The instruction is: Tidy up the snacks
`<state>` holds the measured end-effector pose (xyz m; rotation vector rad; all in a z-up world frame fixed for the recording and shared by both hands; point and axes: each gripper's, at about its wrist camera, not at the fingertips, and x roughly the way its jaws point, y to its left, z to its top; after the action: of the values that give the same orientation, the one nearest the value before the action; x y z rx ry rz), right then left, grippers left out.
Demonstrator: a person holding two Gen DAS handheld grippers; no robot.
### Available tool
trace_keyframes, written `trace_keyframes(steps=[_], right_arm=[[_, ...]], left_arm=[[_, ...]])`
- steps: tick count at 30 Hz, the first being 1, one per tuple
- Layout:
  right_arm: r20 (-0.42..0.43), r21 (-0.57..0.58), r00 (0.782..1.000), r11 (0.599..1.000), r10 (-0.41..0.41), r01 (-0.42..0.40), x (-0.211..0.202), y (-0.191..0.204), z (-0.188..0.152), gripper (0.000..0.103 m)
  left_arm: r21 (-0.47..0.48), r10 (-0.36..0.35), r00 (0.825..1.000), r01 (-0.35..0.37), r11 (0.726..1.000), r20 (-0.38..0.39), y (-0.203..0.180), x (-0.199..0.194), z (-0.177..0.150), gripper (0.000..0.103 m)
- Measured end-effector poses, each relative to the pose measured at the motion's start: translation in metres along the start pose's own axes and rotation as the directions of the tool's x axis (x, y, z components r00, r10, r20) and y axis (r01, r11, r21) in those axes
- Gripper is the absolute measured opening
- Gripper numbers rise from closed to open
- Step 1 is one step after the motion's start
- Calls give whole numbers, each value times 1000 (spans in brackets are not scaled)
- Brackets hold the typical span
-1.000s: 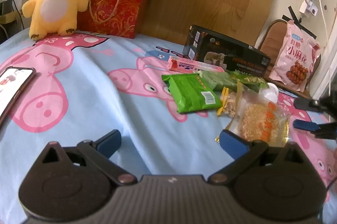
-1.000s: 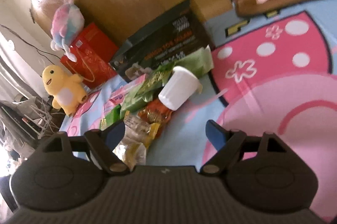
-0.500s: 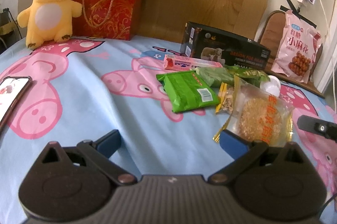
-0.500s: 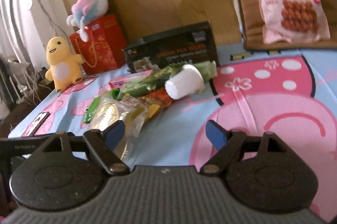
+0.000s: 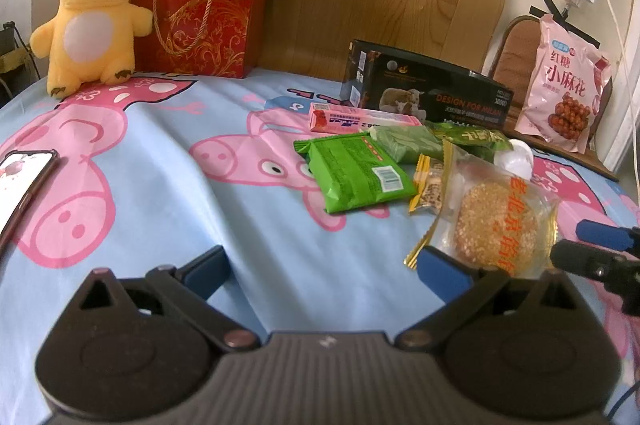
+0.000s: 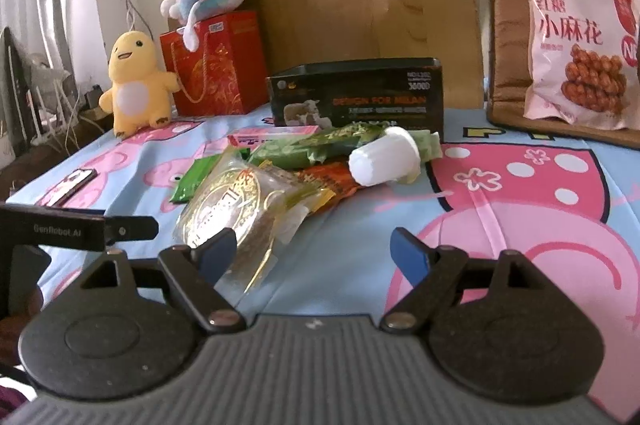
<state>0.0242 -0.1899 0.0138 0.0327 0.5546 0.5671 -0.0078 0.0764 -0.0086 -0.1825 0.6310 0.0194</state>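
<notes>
A heap of snacks lies on the pig-print sheet: a green packet point(image 5: 354, 175), a clear-wrapped sesame cake point(image 5: 496, 223), a pink box point(image 5: 360, 119), green wrapped bars point(image 5: 408, 141) and a white cup point(image 6: 386, 161) on its side. The sesame cake also shows in the right wrist view point(image 6: 236, 213). My left gripper point(image 5: 324, 267) is open and empty, low over the sheet, with the cake by its right finger. My right gripper point(image 6: 312, 255) is open and empty, with the cake by its left finger. An open black box point(image 5: 428, 93) stands behind the heap.
A red gift bag point(image 5: 196, 21) with a pastel plush on top and a yellow plush point(image 5: 90, 21) stand at the back left. A phone point(image 5: 22, 181) lies at the left. A pink snack bag point(image 5: 560, 93) leans on a brown chair at the right.
My right gripper has levelled out from a tilted pose and now faces the heap from low down. My left gripper has shifted slightly; the view has drifted. Nothing was picked up.
</notes>
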Motion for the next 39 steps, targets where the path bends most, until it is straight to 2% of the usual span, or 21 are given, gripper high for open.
trace_keyframes(steps=[12, 18, 22, 26, 30, 34, 36, 37, 39], right_arm=[[2, -38, 1000, 999, -5, 5, 0, 7, -2, 86], [-15, -50, 1000, 999, 21, -21, -2, 11, -4, 86], [-41, -83, 998, 995, 49, -53, -3, 20, -6, 86], [-63, -119, 996, 991, 58, -66, -1, 28, -8, 86], [-90, -146, 994, 987, 53, -66, 3, 33, -8, 86], [-108, -190, 993, 979, 49, -69, 7, 40, -5, 85], [-116, -214, 992, 974, 49, -73, 11, 44, -4, 85], [-120, -220, 991, 973, 51, -76, 13, 46, -3, 85], [-136, -227, 989, 970, 62, -92, 18, 49, -3, 77]], left_arm=[[-19, -22, 1000, 22, 1000, -2, 4, -1, 2, 103], [-50, -60, 998, 60, 997, 0, 11, -5, 10, 103], [-35, -120, 992, 121, 992, 37, 10, -11, 21, 103], [11, -193, 980, 192, 981, 49, -1, -11, 34, 103], [45, -245, 969, 244, 969, 17, -16, 1, 41, 102], [77, -311, 950, 313, 947, -41, -33, 12, 37, 92], [62, -326, 941, 332, 941, -91, -35, 22, 30, 83], [34, -343, 930, 350, 936, -130, -35, 29, 26, 76], [9, -377, 918, 381, 925, -127, -34, 29, 23, 72]])
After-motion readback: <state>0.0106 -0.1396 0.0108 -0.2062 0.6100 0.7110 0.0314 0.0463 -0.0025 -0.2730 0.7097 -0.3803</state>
